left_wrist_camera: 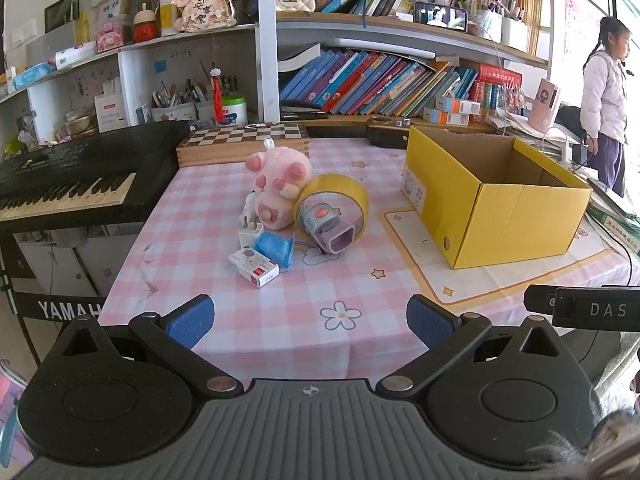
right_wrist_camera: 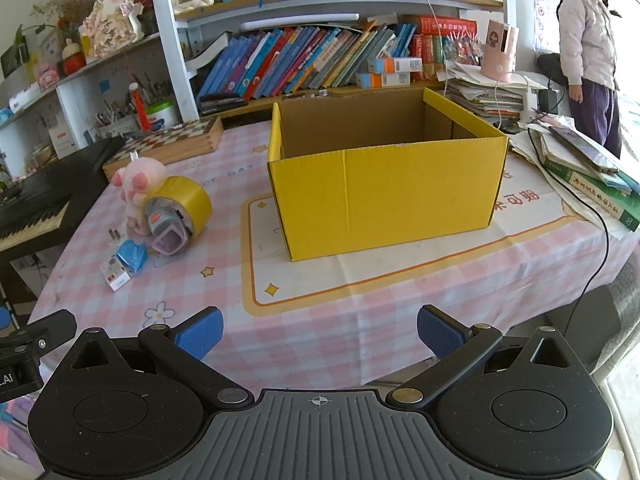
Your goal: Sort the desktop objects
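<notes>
A pile of small objects sits mid-table: a pink plush toy [left_wrist_camera: 280, 184], a yellow tape roll [left_wrist_camera: 352, 192], a grey and purple toy watch [left_wrist_camera: 326, 226] lying inside the roll, a white charger plug [left_wrist_camera: 250, 234], a blue crumpled packet [left_wrist_camera: 276, 250] and a small white box [left_wrist_camera: 254, 268]. An open yellow cardboard box [left_wrist_camera: 492, 196] stands to their right, and its inside looks bare. My left gripper [left_wrist_camera: 310, 320] hangs open over the near table edge, short of the pile. My right gripper [right_wrist_camera: 318, 330] is open too, facing the yellow box [right_wrist_camera: 384, 192], with the pile [right_wrist_camera: 160, 216] to its left.
A black keyboard [left_wrist_camera: 68, 184] flanks the table's left side. A chessboard case [left_wrist_camera: 244, 140] lies at the back. Books and cables [right_wrist_camera: 588, 176] are stacked at the right edge. Shelves full of books rise behind. A person [right_wrist_camera: 588, 52] stands at the far right.
</notes>
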Motion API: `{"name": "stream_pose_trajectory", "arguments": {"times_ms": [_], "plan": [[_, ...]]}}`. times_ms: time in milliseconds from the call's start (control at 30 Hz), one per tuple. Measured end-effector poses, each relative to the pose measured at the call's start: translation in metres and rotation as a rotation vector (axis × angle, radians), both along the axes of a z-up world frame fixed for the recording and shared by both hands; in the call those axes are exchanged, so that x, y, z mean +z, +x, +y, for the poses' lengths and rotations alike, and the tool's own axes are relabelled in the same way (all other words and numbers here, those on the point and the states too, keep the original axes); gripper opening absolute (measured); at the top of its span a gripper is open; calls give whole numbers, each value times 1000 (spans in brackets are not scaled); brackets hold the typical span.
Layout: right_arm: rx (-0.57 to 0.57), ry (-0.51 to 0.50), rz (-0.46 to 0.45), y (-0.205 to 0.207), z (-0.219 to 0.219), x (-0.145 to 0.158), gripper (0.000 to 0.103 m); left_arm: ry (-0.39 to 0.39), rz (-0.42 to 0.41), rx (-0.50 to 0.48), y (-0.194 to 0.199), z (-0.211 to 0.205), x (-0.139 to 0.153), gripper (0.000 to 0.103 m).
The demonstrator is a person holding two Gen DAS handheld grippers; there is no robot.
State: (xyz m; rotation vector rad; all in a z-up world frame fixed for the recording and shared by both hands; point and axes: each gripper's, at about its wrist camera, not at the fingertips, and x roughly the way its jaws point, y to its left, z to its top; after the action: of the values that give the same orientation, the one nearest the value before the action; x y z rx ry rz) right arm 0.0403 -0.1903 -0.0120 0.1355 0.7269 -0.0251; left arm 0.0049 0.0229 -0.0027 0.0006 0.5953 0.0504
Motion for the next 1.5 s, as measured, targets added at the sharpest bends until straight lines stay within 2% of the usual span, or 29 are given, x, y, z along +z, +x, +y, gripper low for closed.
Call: {"name": "stream_pose_trajectory", "arguments": {"times_ms": [1500], "plan": [[7,-14,-2,7,6,0,103,-3,3,-4,1,0,2,103]]}}
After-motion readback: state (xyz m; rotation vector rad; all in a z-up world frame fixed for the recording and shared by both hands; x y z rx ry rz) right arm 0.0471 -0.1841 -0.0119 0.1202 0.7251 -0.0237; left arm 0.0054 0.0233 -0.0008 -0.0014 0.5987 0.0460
